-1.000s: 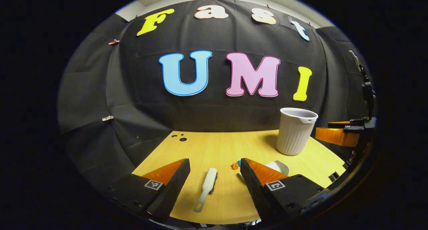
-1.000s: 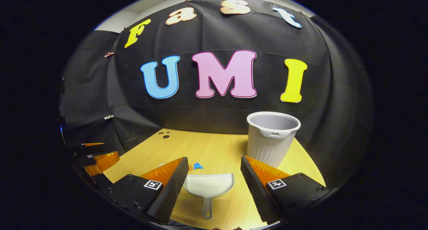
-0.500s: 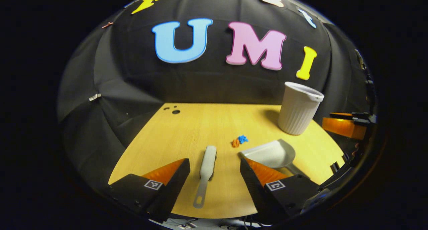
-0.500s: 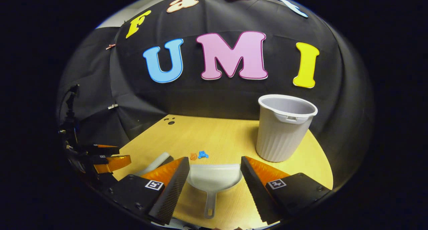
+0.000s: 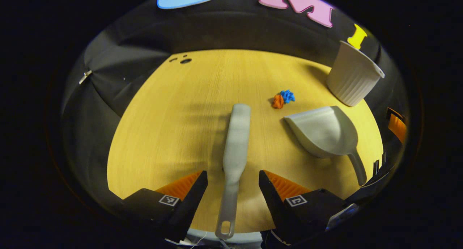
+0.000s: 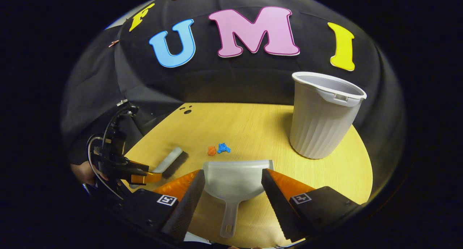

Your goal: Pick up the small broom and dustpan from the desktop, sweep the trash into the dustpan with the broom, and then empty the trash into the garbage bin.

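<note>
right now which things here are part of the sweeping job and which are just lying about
For the job:
- broom, handle between the open left gripper fingers
- dustpan, between the open right gripper fingers
- trash, orange and blue scraps
- bin, upright

Just there:
- table
- holes at its far corner
- clip on the cloth

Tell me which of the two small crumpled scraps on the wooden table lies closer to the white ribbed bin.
The blue crumpled scrap lies closer to the white ribbed plastic bin; the orange crumpled scrap touches it on the far side from the bin.
</note>
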Tool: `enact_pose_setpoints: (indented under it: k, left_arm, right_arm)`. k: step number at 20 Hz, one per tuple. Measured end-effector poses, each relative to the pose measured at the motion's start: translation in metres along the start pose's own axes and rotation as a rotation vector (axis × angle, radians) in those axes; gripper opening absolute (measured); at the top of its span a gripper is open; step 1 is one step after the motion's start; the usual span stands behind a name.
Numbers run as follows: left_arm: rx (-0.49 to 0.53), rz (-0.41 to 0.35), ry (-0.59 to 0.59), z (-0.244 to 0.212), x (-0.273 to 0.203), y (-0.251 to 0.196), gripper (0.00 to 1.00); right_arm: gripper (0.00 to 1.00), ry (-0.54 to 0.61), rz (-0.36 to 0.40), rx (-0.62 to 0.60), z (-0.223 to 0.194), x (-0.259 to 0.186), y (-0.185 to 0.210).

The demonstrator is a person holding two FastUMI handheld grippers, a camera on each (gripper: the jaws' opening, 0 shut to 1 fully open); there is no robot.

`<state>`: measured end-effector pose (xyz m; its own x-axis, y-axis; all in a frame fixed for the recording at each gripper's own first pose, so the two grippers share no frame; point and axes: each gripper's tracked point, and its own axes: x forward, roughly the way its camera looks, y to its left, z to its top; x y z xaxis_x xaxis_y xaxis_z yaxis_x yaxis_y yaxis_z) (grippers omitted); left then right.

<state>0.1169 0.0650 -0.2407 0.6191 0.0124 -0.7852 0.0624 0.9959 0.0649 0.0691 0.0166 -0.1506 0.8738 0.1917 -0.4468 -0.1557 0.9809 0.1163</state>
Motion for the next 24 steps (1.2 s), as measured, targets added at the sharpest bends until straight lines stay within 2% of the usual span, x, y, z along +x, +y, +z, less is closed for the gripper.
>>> enact_pose_setpoints:
  k: [4,8,10,12,14,15,16,17,18,19,24]
  left_arm:
    - [0.060,0.049,0.086,-0.001,0.029,0.008,0.90]
    - [0.031,0.033,0.119,-0.002,0.042,0.000,0.86]
    - [0.033,0.007,0.113,-0.003,0.044,-0.006,0.77]
    - [0.024,0.005,0.117,-0.005,0.044,-0.007,0.58]
    - [0.034,0.002,0.109,-0.006,0.043,-0.007,0.52]
    - [0.041,0.000,0.097,-0.007,0.042,-0.006,0.43]
    - [0.045,-0.001,0.088,-0.007,0.042,-0.007,0.44]
    - [0.059,-0.009,0.071,-0.007,0.042,-0.007,0.39]
    - [0.070,-0.018,0.050,-0.007,0.041,-0.007,0.40]
    - [0.067,-0.027,0.025,-0.007,0.041,-0.006,0.37]
    - [-0.063,-0.108,-0.057,-0.011,0.032,-0.001,0.30]
  right_arm:
    - [0.98,0.020,0.007,0.010,0.001,0.012,-0.007]
    - [0.98,0.023,-0.022,0.011,0.001,0.012,-0.017]
    - [0.98,0.032,-0.046,0.016,-0.001,0.011,-0.021]
    - [0.98,0.047,-0.072,0.023,-0.005,0.010,-0.024]
    - [0.98,0.070,-0.097,0.039,-0.009,0.006,-0.024]
    - [0.98,0.083,-0.103,0.053,-0.012,0.004,-0.021]
    - [0.98,0.098,-0.106,0.063,-0.014,0.004,-0.018]
    - [0.98,0.120,-0.106,0.067,-0.016,0.003,-0.014]
    - [0.98,0.145,-0.108,0.068,-0.020,0.000,-0.009]
    - [0.98,0.167,-0.109,0.073,-0.022,-0.003,-0.005]
    - [0.98,0.257,-0.121,0.083,-0.041,-0.016,0.021]
